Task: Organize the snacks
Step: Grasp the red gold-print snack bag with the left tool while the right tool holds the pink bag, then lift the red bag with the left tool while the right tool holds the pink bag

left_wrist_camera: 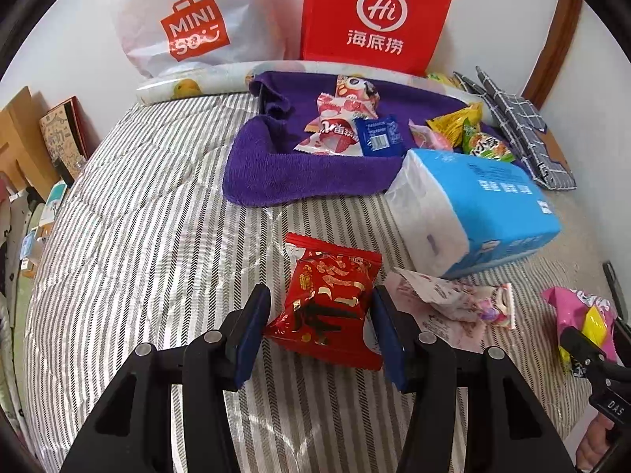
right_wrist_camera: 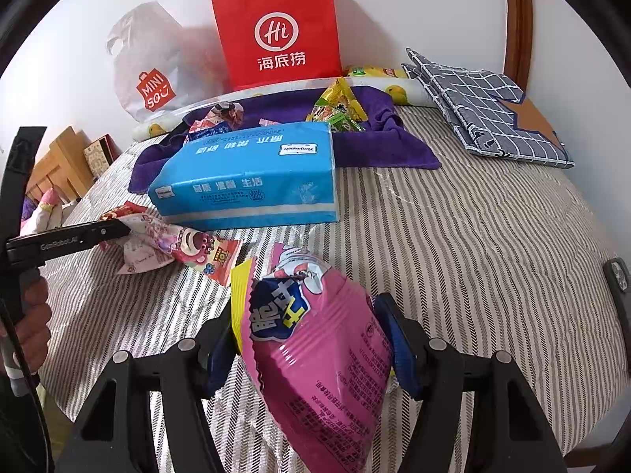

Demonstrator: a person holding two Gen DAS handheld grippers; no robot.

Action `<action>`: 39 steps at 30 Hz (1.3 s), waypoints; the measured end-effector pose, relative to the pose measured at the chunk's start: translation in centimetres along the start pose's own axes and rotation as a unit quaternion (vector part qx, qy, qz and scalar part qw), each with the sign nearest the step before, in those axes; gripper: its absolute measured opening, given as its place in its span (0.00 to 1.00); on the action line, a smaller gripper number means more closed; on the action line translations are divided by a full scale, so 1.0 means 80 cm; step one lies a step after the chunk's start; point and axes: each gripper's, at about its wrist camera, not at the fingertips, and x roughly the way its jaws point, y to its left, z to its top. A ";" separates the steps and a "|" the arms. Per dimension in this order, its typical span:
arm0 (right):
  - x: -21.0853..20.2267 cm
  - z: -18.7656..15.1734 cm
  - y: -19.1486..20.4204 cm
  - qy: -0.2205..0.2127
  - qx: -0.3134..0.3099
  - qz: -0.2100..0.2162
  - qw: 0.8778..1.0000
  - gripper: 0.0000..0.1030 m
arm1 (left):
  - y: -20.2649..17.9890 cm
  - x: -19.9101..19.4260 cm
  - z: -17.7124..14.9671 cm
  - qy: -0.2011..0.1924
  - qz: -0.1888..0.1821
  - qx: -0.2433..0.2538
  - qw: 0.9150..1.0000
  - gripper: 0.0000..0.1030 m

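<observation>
Left tongs point(left_wrist_camera: 321, 315): jaws straddle a red foil snack packet with gold and black print point(left_wrist_camera: 329, 299), which lies on the grey-and-white striped bed cover point(left_wrist_camera: 138, 213). The right pad touches the packet's edge; the left pad stands just beside it, so no clamp is confirmed.

Right tongs point(right_wrist_camera: 303, 339): clamped on a pink plastic snack bag with a yellow edge point(right_wrist_camera: 323, 339), held clear above the bed cover.

A pale pink crumpled snack wrapper with a bear print point(left_wrist_camera: 453, 303) lies just right of the red packet. Behind it sits a blue-and-white wrapped tissue pack point(left_wrist_camera: 473, 205), touching a purple towel point(left_wrist_camera: 299, 173) that carries several small snack packets point(left_wrist_camera: 339, 126). A red paper carrier bag point(left_wrist_camera: 374, 15) and a white plastic shopping bag point(left_wrist_camera: 189, 23) stand against the wall. A grey checked folded cloth point(right_wrist_camera: 485, 110) lies at the bed's far right.
</observation>
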 end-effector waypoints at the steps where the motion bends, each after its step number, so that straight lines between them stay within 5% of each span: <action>1: -0.002 0.001 0.001 -0.001 0.000 -0.001 1.000 0.62 | 0.000 -0.003 0.000 -0.002 0.000 0.000 1.000 0.50; 39: -0.062 0.033 0.009 -0.051 0.026 -0.016 0.998 0.62 | -0.025 -0.074 -0.007 -0.044 -0.056 0.006 0.997 0.51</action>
